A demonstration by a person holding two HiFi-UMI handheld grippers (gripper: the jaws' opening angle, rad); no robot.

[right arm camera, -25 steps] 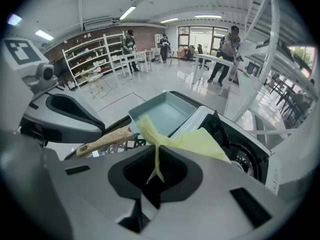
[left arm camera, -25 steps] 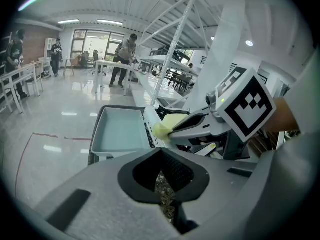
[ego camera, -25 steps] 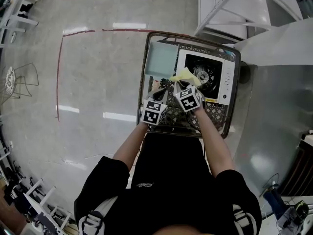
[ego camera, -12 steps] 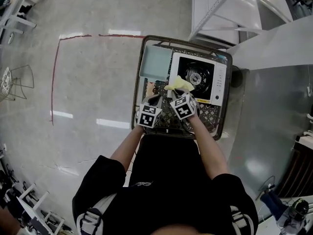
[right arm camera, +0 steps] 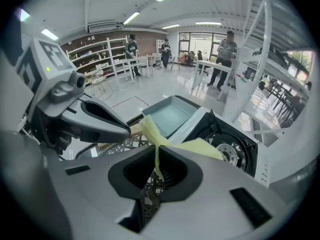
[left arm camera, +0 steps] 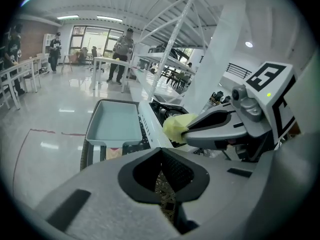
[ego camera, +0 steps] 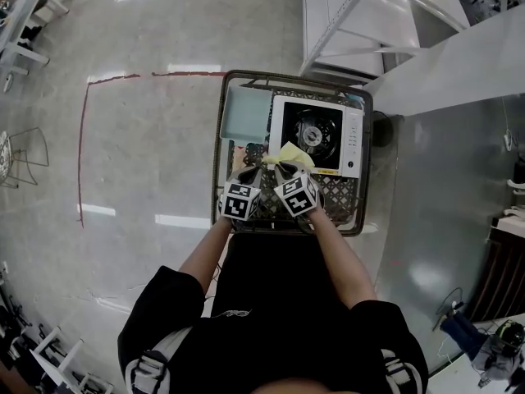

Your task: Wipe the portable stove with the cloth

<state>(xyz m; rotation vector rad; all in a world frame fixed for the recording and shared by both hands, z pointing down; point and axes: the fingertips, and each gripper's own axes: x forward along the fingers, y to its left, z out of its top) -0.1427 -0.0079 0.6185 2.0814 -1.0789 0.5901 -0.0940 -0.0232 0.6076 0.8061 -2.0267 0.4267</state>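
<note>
The white portable stove point(ego camera: 316, 134) with its black burner lies in a dark mesh cart point(ego camera: 344, 197), right of a pale blue tray point(ego camera: 244, 112). My right gripper point(ego camera: 283, 169) is shut on a yellow cloth point(ego camera: 287, 155), held at the stove's near left corner. In the right gripper view the cloth point(right arm camera: 201, 147) is pinched between the jaws point(right arm camera: 156, 153) and drapes toward the stove point(right arm camera: 231, 151). My left gripper point(ego camera: 246, 175) hovers beside it over the mesh, jaws together with nothing between them point(left arm camera: 161, 153). In the left gripper view the cloth point(left arm camera: 175, 126) shows at the right gripper's tips.
White shelving racks point(ego camera: 369, 15) stand behind the cart and a grey metal surface point(ego camera: 447, 187) lies to its right. A red line point(ego camera: 82, 138) is marked on the shiny floor. Several people stand far off by tables point(left arm camera: 120, 46).
My right gripper has drawn the yellow cloth back from over the burner to the stove's near left corner and lifted a little. The left gripper has stayed beside it.
</note>
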